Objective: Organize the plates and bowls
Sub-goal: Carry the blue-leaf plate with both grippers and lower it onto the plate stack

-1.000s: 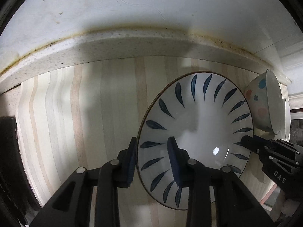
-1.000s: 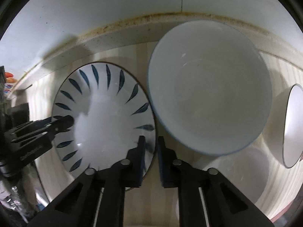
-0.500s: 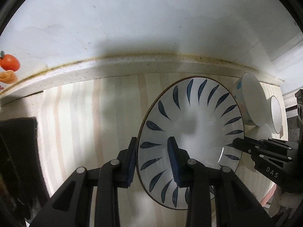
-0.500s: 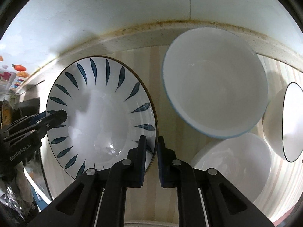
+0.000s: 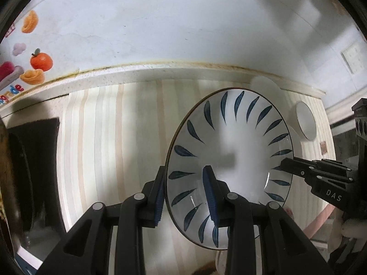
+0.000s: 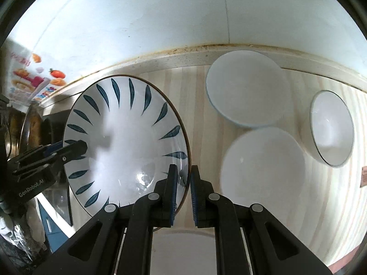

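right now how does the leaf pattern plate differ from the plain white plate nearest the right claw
The leaf pattern plate has dark blue strokes and a thin brown rim; the plain white plate has no decoration. The patterned one is held above the counter, pinched at opposite edges by the left claw and right claw; the white one lies ungripped. Both are round.

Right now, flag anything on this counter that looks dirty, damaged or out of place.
The seam where the counter's back ledge meets the wall carries a yellow-brown grime line with dark specks. The blue-leaf plate is off the counter, pinched at opposite rims by the left gripper and right gripper. No chips or spills show.
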